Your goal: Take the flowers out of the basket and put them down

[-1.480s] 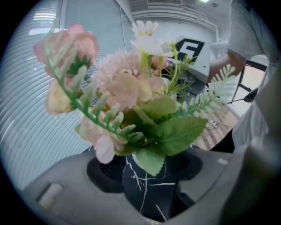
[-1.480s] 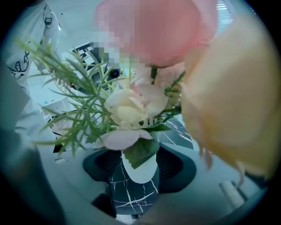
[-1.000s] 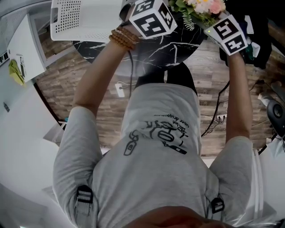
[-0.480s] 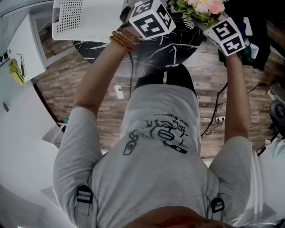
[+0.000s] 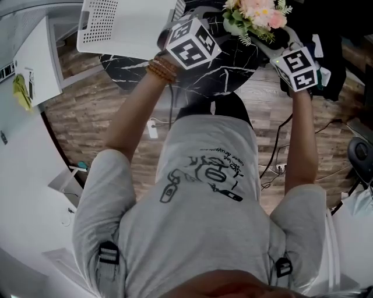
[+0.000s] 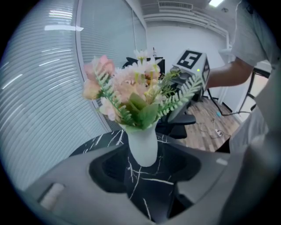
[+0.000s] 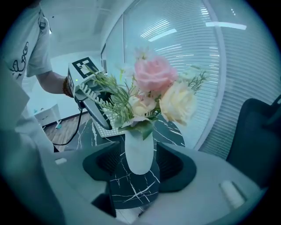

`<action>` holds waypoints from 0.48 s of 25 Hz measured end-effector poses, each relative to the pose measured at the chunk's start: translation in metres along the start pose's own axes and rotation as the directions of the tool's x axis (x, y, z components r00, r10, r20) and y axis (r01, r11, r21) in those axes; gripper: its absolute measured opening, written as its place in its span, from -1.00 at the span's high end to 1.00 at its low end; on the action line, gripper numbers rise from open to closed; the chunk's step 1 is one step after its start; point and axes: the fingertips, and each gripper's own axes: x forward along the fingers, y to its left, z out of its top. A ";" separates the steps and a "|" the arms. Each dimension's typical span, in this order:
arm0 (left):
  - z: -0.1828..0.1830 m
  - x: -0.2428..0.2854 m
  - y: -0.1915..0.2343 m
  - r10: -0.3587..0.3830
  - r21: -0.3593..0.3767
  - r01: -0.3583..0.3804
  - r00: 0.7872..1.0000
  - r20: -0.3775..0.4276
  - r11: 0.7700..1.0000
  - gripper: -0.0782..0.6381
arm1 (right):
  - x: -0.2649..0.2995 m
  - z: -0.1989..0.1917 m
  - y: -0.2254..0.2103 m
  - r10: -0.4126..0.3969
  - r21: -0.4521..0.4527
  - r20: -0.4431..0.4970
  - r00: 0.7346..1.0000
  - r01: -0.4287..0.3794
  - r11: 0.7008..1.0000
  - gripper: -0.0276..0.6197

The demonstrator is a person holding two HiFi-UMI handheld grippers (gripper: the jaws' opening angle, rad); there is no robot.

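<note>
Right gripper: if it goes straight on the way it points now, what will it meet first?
Most likely the white vase of flowers, standing on the black table in line with the gap between the right gripper's open fingers; how near is unclear.

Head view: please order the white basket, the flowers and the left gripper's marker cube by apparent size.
White basket: largest.
Flowers and left gripper's marker cube: look alike, and the cube is nearer the camera, so unranked.

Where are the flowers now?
Head view, top right: the flowers sit in their white vase on the black marble table, right of the white basket.
</note>
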 end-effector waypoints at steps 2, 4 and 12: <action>0.003 -0.009 -0.006 0.011 -0.030 -0.010 1.000 0.028 0.999 0.12 | -0.010 0.000 0.002 -0.017 0.030 0.013 1.000 0.016 0.999 0.14; 0.007 -0.019 -0.014 0.018 -0.061 -0.014 0.998 0.066 0.998 0.17 | -0.022 0.006 0.005 -0.040 0.053 0.045 0.998 0.037 0.998 0.25; 0.045 -0.087 -0.038 0.122 -0.214 -0.058 0.945 0.304 0.975 0.66 | -0.074 0.045 0.042 -0.101 0.191 0.224 0.969 0.058 0.980 0.59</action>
